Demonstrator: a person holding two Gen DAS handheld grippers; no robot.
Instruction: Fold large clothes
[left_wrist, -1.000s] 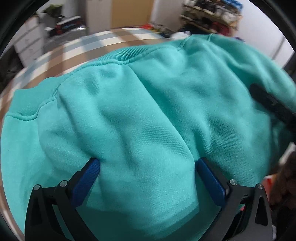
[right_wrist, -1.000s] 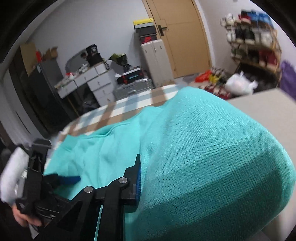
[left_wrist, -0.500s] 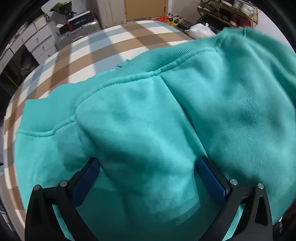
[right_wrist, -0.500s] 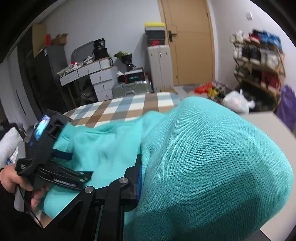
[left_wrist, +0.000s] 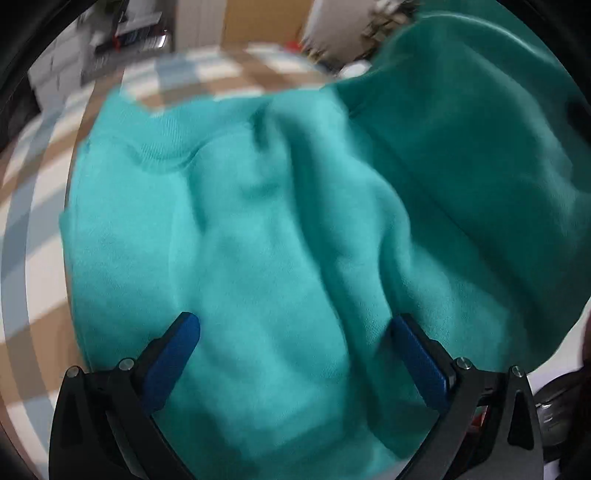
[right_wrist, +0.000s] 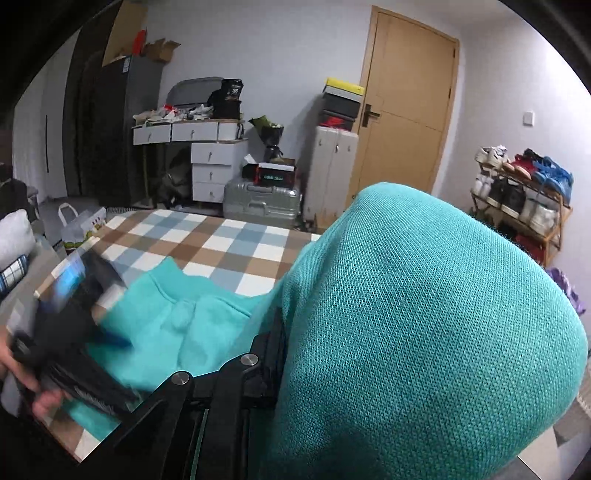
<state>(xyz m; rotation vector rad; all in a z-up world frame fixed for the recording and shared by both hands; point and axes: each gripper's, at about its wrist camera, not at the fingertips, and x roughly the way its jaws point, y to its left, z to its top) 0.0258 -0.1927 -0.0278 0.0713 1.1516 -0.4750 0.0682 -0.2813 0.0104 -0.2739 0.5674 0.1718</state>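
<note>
Two tools work the teal sweatshirt (left_wrist: 258, 229) mid-fold over the checked surface (right_wrist: 207, 243): left tool (left_wrist: 295, 354) spread wide over it, right tool (right_wrist: 280, 354) apparently pinching a raised fold, which I'd lay across next.

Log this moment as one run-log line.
phase: folding | garment: teal sweatshirt on checkered cloth | left gripper: open over fabric | right gripper: draped in fabric, grip unclear

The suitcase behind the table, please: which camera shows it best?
The right wrist view: the silver suitcase stands sharp and whole beyond the checked table. The left wrist view gives only blurred background above the sweatshirt.
</note>
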